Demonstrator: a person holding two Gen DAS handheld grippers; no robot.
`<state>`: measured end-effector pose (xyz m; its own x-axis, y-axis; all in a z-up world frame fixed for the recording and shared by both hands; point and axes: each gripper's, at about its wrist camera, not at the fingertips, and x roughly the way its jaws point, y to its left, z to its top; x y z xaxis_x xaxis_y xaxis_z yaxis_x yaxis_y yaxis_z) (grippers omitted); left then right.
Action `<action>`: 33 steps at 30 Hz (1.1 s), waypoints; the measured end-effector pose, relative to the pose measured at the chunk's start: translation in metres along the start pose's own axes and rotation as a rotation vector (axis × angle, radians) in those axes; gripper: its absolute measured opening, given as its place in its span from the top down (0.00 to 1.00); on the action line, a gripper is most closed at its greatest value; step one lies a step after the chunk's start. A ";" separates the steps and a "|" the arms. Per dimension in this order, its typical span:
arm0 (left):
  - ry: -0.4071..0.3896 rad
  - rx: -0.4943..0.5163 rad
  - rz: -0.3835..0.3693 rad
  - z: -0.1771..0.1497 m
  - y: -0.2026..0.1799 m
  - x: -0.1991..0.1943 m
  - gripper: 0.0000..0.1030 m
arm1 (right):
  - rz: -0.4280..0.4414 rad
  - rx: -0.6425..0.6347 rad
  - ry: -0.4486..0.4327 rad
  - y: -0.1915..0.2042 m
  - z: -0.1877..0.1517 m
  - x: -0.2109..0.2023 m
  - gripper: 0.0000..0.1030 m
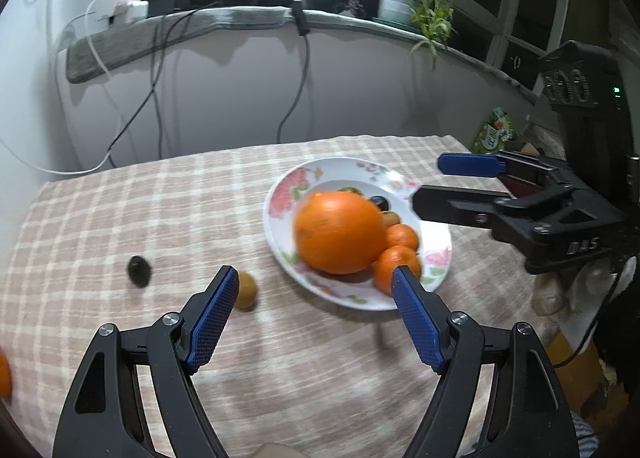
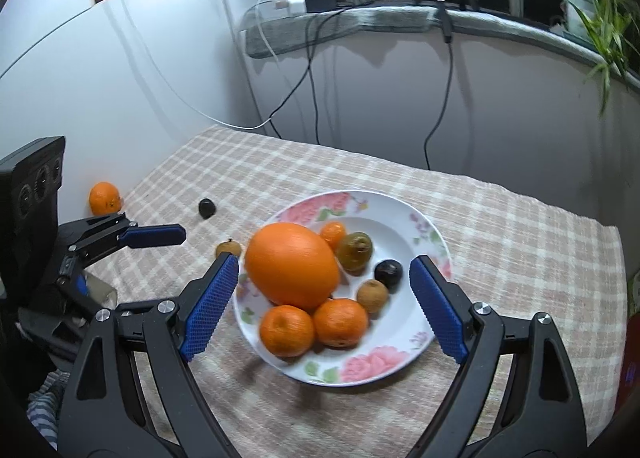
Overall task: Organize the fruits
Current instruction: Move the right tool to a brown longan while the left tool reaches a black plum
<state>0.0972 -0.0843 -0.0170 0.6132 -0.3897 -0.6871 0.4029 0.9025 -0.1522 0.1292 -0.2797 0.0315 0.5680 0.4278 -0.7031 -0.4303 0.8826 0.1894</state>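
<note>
Brown and small, the loose fruit (image 1: 245, 290), maybe a longan, lies on the checked cloth (image 1: 120, 218) just beyond the left gripper (image 1: 316, 278)'s left finger, nearer than the right gripper (image 2: 324, 270). Both claws are released, empty, beside the plate (image 2: 400, 218).

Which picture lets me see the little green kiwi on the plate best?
The right wrist view. There the kiwi lies in plain sight on the flowered plate, just behind the big orange. In the left wrist view the big orange hides nearly all of it; only a thin greenish edge peeks over the top.
</note>
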 end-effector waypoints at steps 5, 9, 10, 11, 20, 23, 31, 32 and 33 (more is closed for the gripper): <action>-0.002 -0.032 0.033 -0.005 0.028 -0.006 0.23 | 0.035 -0.013 -0.014 0.019 0.002 -0.002 0.13; -0.001 -0.068 0.061 -0.012 0.056 -0.010 0.24 | 0.068 -0.054 -0.005 0.039 0.000 0.000 0.13; 0.000 -0.074 0.065 -0.012 0.061 -0.010 0.24 | 0.074 -0.069 0.002 0.045 -0.001 0.001 0.13; 0.001 -0.080 0.070 -0.013 0.066 -0.010 0.24 | 0.083 -0.087 0.009 0.051 -0.001 0.003 0.13; 0.022 -0.160 0.055 -0.019 0.110 -0.003 0.36 | 0.127 -0.217 0.097 0.096 -0.004 0.035 0.32; 0.037 -0.180 0.045 -0.018 0.118 0.004 0.43 | 0.128 -0.268 0.147 0.105 -0.002 0.052 0.44; 0.061 -0.185 0.031 -0.013 0.132 0.021 0.50 | 0.074 -0.463 0.289 0.127 0.007 0.096 0.56; 0.063 -0.186 0.031 -0.013 0.134 0.023 0.51 | 0.061 -0.489 0.305 0.129 0.007 0.101 0.57; 0.065 -0.187 0.030 -0.012 0.135 0.025 0.53 | 0.053 -0.510 0.320 0.131 0.007 0.105 0.58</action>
<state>0.1585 0.0303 -0.0633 0.5755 -0.3546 -0.7370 0.2483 0.9343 -0.2556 0.1375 -0.1181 -0.0128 0.3313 0.3184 -0.8882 -0.7793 0.6230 -0.0674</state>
